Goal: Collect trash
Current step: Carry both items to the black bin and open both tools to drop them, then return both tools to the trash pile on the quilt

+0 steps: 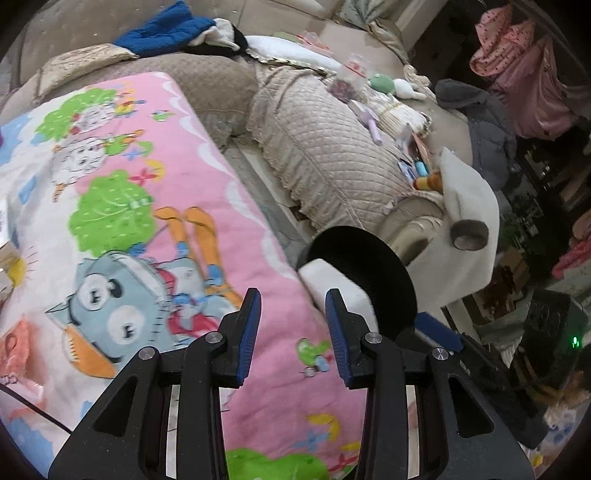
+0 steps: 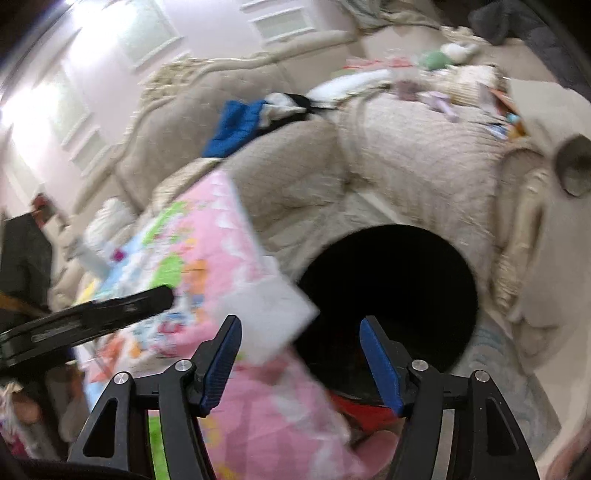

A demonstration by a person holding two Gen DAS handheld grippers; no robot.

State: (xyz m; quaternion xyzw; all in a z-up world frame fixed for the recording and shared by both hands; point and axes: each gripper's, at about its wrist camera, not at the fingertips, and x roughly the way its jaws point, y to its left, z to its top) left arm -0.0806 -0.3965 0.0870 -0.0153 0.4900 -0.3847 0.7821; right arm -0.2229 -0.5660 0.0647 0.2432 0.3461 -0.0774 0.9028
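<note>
A white piece of trash (image 1: 332, 286), paper or foam, sits at the rim of a round black bin (image 1: 373, 273) beside the pink cartoon blanket (image 1: 177, 229). My left gripper (image 1: 293, 299) hangs over the blanket's edge, open, with nothing between its blue pads; the white piece is just beyond its right finger. In the right wrist view the same white piece (image 2: 275, 317) is blurred, at the edge of the bin's dark mouth (image 2: 391, 295). My right gripper (image 2: 300, 323) stands wide open in front of it, apart from it. The left gripper's black finger (image 2: 147, 299) reaches in from the left.
A beige quilted sofa (image 1: 332, 155) curves behind the bin, strewn with toys, packets and a clear jar (image 1: 349, 75). Blue cloth (image 1: 166, 31) lies on its back. Clothes (image 1: 517, 85) hang at the right. Something red (image 2: 354, 408) shows under the bin.
</note>
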